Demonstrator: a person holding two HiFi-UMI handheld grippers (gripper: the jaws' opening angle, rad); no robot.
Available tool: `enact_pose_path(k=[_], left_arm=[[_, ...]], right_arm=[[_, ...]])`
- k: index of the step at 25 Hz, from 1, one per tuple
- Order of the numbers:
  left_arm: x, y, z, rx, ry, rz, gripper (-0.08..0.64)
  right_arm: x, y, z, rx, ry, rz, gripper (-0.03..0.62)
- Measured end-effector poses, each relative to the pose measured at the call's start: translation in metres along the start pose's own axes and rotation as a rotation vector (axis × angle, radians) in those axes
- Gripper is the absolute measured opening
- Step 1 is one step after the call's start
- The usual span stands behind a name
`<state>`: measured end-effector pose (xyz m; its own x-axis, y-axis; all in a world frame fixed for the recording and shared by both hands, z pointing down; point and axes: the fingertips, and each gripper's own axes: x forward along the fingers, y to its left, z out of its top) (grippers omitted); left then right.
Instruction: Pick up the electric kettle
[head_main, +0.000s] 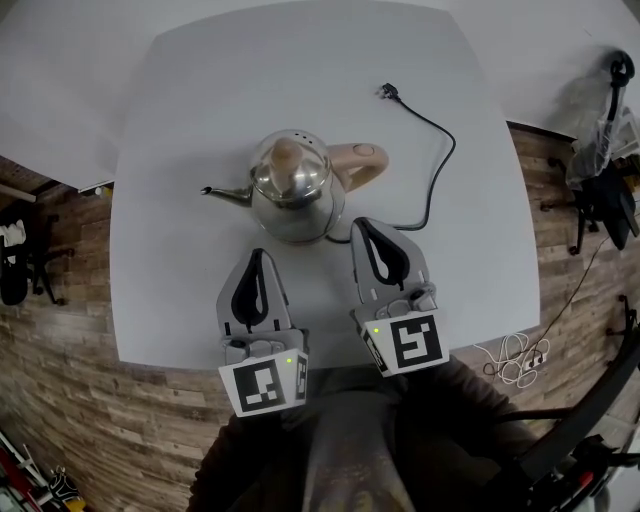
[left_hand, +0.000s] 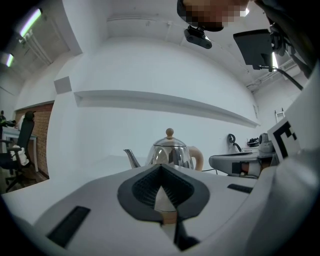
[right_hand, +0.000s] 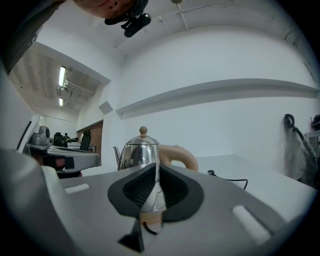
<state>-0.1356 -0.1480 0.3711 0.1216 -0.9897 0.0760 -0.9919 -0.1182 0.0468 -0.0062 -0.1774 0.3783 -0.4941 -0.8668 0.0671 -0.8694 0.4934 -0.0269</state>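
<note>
A shiny steel electric kettle (head_main: 290, 190) with a beige knob, a beige handle (head_main: 362, 162) pointing right and a thin spout (head_main: 222, 192) pointing left stands on the white table (head_main: 180, 110). It also shows ahead in the left gripper view as the kettle (left_hand: 171, 152), and in the right gripper view as the kettle (right_hand: 142, 152). My left gripper (head_main: 259, 254) is shut and empty, just short of the kettle's near left side. My right gripper (head_main: 362, 226) is shut and empty, close to the kettle's near right side below the handle.
A black power cord (head_main: 435, 175) runs from the kettle's base to a loose plug (head_main: 388, 93) at the back right. The table's front edge (head_main: 200, 362) lies under my grippers. Office chairs (head_main: 605, 190) and a white cable coil (head_main: 515, 358) stand on the brick-patterned floor.
</note>
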Motion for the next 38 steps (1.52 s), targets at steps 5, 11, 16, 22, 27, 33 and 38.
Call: enact_pose_path(k=[5, 11, 16, 22, 27, 33, 38], left_arm=[[0.007, 0.006, 0.002, -0.053, -0.032, 0.005, 0.146], [0.015, 0.015, -0.011, -0.063, 0.006, 0.023, 0.207], [0.023, 0.028, -0.011, -0.063, 0.009, 0.051, 0.218], [0.029, 0.036, -0.008, -0.055, 0.006, 0.071, 0.218], [0.035, 0.042, -0.013, -0.052, -0.01, 0.079, 0.218], [0.041, 0.046, -0.011, -0.046, -0.01, 0.083, 0.218], [0.048, 0.05, -0.011, -0.048, -0.005, 0.084, 0.218]], right_arm=[[0.006, -0.012, -0.001, 0.002, -0.008, -0.033, 0.206], [0.013, -0.019, -0.007, 0.022, -0.006, -0.043, 0.236], [0.019, -0.03, -0.012, 0.035, 0.017, -0.065, 0.256], [0.026, -0.038, -0.015, 0.043, 0.035, -0.083, 0.275], [0.032, -0.046, -0.021, 0.044, 0.025, -0.099, 0.275], [0.04, -0.054, -0.021, 0.034, 0.036, -0.115, 0.275], [0.047, -0.058, -0.021, 0.025, 0.041, -0.127, 0.275]])
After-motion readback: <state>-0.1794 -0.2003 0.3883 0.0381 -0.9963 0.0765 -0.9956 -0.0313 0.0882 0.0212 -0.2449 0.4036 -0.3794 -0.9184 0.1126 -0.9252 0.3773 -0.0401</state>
